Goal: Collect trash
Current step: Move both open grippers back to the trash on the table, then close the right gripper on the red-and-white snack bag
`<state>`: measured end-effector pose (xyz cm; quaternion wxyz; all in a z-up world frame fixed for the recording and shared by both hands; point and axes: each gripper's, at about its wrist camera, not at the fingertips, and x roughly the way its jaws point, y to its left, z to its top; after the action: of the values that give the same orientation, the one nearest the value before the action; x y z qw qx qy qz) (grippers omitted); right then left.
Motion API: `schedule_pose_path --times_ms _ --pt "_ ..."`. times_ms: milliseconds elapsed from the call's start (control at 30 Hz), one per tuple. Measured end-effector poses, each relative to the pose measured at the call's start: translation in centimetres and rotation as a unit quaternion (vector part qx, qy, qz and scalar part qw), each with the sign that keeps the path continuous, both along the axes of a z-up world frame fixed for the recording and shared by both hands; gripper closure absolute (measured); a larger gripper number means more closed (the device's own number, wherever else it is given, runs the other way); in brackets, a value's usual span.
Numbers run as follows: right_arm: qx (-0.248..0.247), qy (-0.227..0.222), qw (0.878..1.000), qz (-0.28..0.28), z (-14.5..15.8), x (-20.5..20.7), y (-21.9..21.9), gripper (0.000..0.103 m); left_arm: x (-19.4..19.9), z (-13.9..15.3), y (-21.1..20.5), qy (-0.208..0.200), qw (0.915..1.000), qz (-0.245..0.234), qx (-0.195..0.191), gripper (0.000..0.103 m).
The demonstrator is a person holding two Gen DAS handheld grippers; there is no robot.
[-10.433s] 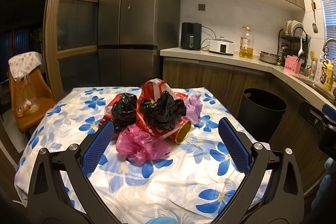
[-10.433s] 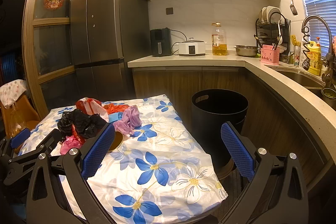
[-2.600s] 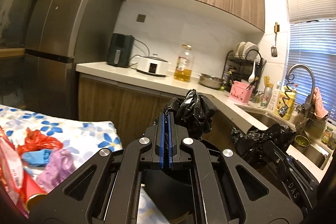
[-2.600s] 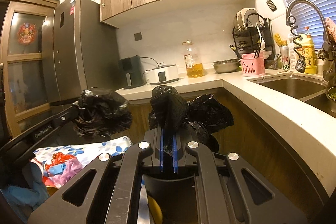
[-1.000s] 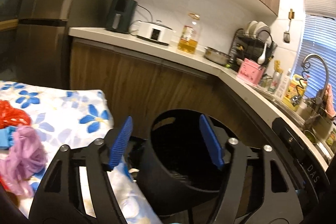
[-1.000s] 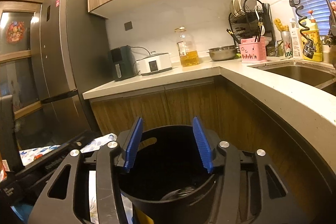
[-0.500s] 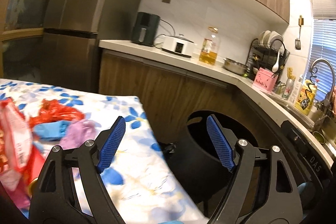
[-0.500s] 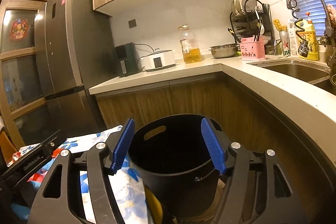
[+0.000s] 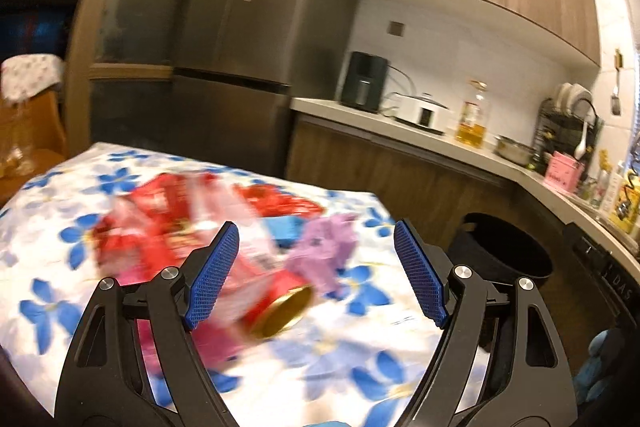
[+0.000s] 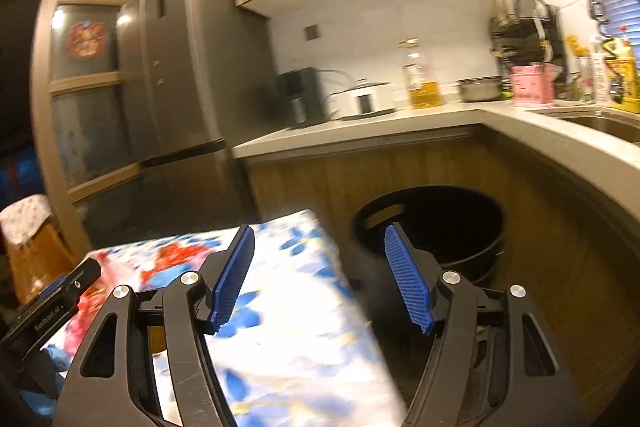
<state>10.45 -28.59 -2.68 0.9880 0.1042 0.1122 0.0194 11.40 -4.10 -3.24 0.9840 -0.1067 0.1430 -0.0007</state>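
My left hand-held gripper and right hand-held gripper gape empty; next I grab that blurred, probably plastic, trash on the worktop.

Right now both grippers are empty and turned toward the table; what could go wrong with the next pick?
The red can lies on its side and may roll when the open left gripper nudges it. The purple bag touches the pile, so one grab could drag neighbours. The black bin stands below the table edge; loose wrappers could drop beside it.
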Motion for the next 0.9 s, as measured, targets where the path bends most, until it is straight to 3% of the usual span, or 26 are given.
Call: schedule_pose_path --times_ms 200,433,667,900 --pt "0.0 0.022 0.997 0.075 -1.4 0.4 5.6 0.036 -2.7 -0.6 5.0 -0.001 0.9986 0.053 -0.003 0.025" --pt "-0.024 0.051 0.984 0.168 -3.4 0.9 13.2 0.036 -4.6 -1.4 9.6 0.004 0.9944 0.105 -0.01 0.025" --pt "-0.037 0.058 0.975 0.21 -4.1 1.3 17.4 0.036 -5.3 -2.2 12.4 0.007 0.9916 0.128 -0.019 0.025" --pt "-0.018 0.08 0.968 0.238 -4.7 2.3 19.6 0.036 -5.6 -3.0 14.0 0.017 0.9895 0.141 -0.026 0.025"
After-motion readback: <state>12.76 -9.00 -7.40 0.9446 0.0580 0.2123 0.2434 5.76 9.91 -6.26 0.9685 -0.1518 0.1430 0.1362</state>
